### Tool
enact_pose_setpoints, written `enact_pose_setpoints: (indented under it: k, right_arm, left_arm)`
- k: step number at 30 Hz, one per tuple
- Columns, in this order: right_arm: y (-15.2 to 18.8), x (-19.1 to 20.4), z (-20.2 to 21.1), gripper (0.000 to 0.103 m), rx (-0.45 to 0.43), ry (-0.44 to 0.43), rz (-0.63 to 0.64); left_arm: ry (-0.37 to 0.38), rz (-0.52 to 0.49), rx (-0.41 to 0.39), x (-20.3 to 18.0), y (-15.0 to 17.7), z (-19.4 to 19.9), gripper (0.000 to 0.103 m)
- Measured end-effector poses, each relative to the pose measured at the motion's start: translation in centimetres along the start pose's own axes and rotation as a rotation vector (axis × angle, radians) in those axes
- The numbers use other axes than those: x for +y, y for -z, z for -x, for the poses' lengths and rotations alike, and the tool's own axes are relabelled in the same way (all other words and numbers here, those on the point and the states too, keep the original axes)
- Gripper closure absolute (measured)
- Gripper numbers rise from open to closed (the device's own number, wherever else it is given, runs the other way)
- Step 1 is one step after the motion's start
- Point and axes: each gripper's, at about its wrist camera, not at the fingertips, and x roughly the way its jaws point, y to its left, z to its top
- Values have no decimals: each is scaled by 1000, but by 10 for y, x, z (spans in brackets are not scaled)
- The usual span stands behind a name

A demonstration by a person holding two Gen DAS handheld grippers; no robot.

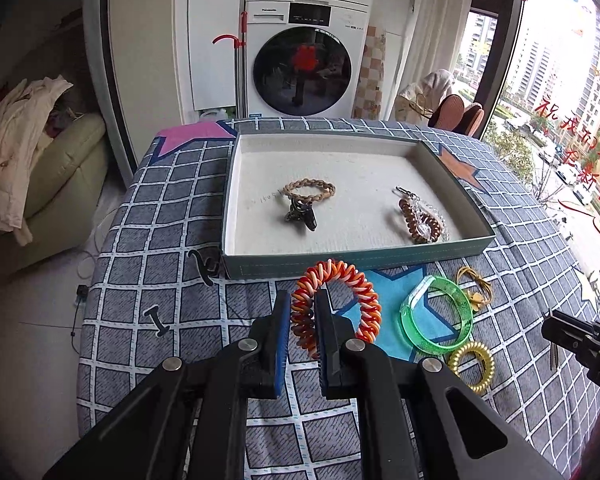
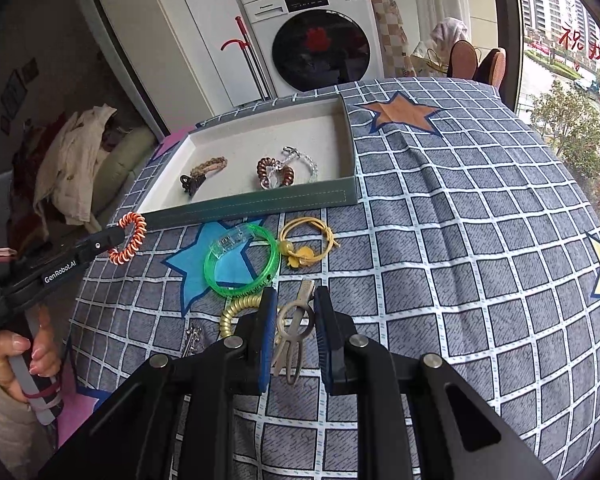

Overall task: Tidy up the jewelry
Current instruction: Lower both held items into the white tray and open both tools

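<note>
Orange-and-white coils of a spiral bracelet [image 1: 336, 304] sit pinched in the left gripper [image 1: 303, 312], lifted clear of the checked cloth [image 1: 148, 240], seemingly for carrying to the tray [image 1: 352, 258] at twelve o'clock, where a braided band [image 1: 309, 190] and brown coil [image 1: 422, 220] already lie.

From the right wrist, the right gripper [image 2: 293, 320] hangs spread astride a metal clip [image 2: 296, 322], probably lining up a grasp. Green bangle [image 2: 242, 260] waits at eleven o'clock, outside the tray.

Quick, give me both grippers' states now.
Left gripper: shut on the orange-and-white coil bracelet.
Right gripper: open, straddling the metal hair clip.
</note>
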Motion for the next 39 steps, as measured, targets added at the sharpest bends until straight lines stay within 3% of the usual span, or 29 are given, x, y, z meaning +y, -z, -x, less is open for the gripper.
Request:
enact_pose_setpoints:
  k: [11,20,31,39]
  right_arm:
    - [-67,5,-12,83,-46,-56,33]
    - [-117,6,-51,83,-50,-74,33]
    - [-125,-1,-120,83,10,-34,-10]
    - [-119,-10,-151,83,72,-4,-21]
  left_arm:
    - [-13,-7,-34,-4,-52,-10,71]
    - [-22,2,-22,-13,-94,-50,71]
    - [-77,-42,52,-24,-77,-109,71]
    - [-126,-112,40,-37,-73,-123,71]
